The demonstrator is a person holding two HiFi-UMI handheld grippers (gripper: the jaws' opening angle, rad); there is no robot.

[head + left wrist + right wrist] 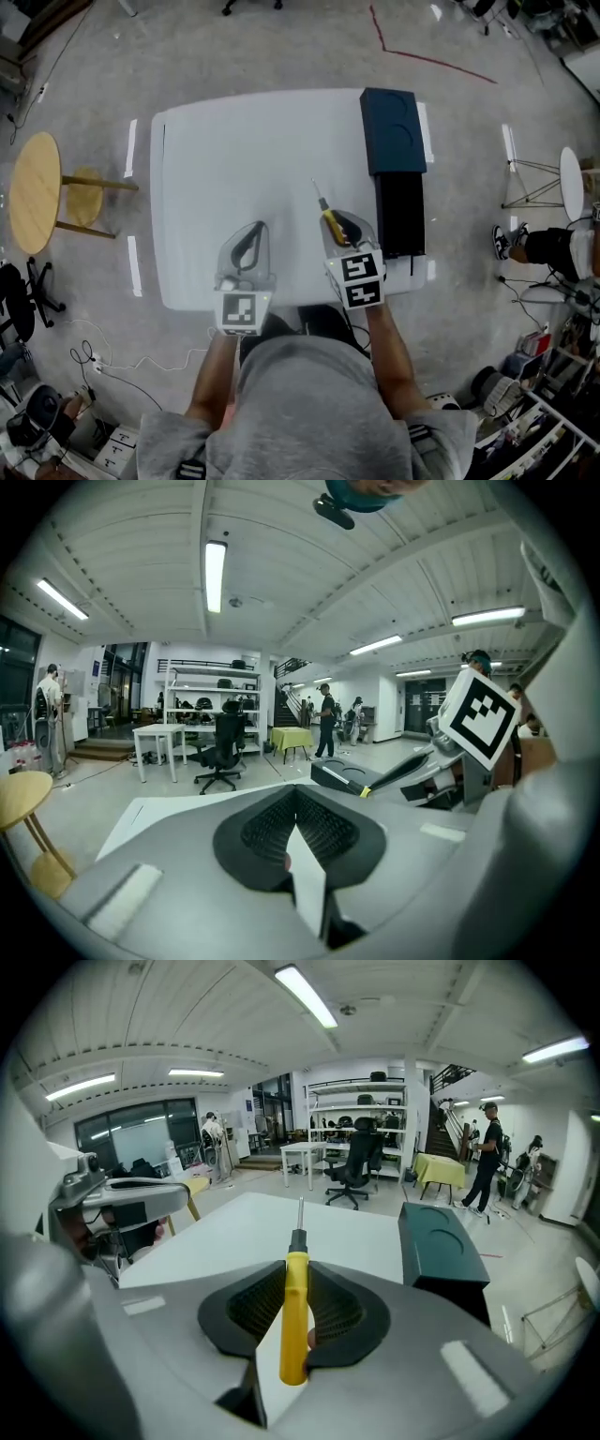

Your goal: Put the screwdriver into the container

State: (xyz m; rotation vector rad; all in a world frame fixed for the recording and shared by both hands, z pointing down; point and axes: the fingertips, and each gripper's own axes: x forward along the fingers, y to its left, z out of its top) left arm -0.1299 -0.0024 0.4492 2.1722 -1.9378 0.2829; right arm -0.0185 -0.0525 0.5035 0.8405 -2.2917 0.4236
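A yellow-handled screwdriver (328,221) with a thin metal shaft is held in my right gripper (339,225), shaft pointing away across the white table (244,141). In the right gripper view the pads press on its handle (294,1316), and that gripper (296,1266) is raised above the table. The dark container (399,211) stands just right of it, its lid (393,131) folded back toward the far edge; it also shows as the container (441,1246) in the right gripper view. My left gripper (253,230) hovers over the table's near left part, shut with nothing in it (294,793).
A round wooden stool (36,192) stands left of the table. A small white round table (572,183) and a person's shoe (506,242) are at the right. Cables lie on the floor near the front left. Office chairs and people stand far off.
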